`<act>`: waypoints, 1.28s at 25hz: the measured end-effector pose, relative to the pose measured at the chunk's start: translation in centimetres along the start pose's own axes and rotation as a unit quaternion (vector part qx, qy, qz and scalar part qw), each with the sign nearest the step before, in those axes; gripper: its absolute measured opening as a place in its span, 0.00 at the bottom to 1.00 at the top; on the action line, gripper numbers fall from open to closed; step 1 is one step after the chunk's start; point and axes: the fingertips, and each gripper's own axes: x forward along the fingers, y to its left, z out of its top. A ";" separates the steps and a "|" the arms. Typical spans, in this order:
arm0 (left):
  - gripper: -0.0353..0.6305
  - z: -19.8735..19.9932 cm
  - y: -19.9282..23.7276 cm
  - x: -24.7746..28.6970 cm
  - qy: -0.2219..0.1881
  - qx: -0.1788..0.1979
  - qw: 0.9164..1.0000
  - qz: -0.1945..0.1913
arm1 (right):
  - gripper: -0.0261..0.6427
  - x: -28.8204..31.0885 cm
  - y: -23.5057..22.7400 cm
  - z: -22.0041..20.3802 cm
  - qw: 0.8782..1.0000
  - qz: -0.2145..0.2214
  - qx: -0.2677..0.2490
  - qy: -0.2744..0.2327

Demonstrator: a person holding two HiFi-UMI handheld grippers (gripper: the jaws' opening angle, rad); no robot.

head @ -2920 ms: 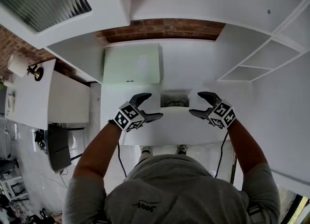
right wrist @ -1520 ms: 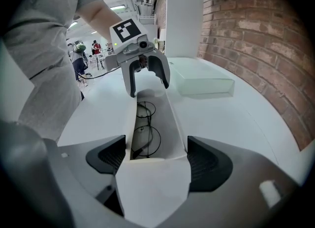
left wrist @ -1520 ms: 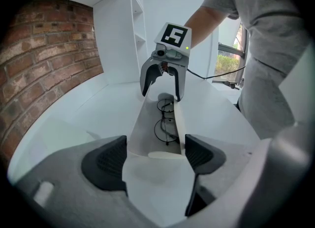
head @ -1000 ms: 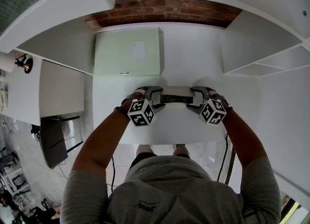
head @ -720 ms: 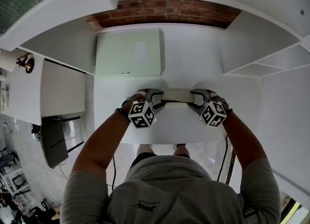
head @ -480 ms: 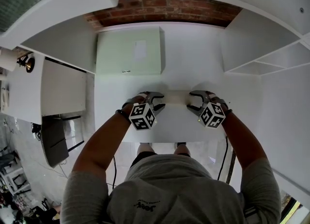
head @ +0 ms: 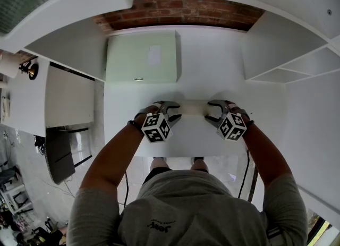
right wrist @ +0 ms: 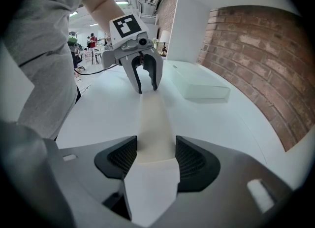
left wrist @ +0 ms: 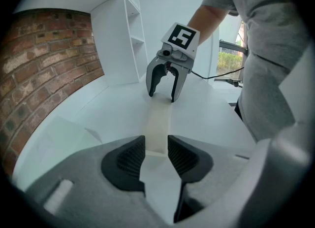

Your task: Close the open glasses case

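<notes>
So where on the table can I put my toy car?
Bare table lies behind the glasses case, between the green box and the shelves on the right, and along the front edge nearer the person. The middle is crowded: the left gripper and right gripper, jaws just closed, clamp the case's two ends.

**Grey shirt, grey tools, marker cubes**

The person wears a grey short-sleeved T-shirt [head: 186, 208] with a small dark print at the chest, and a dark band [head: 130, 124] at the left wrist. The left gripper [head: 175, 111] and right gripper [head: 210, 112] look alike — grey moulded shells with curved dark jaws, lined with black ribbed pads [left wrist: 129, 158]. Each carries a white cube [head: 156, 127] printed with black square markers. A thin black cable [head: 244, 165] trails from each one — running down beside the shirt.
</notes>
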 end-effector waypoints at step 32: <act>0.21 11.6 5.5 -18.9 -0.286 -0.277 0.908 0.128 | 0.28 -17.7 -6.5 11.7 0.935 -0.126 0.226 -0.243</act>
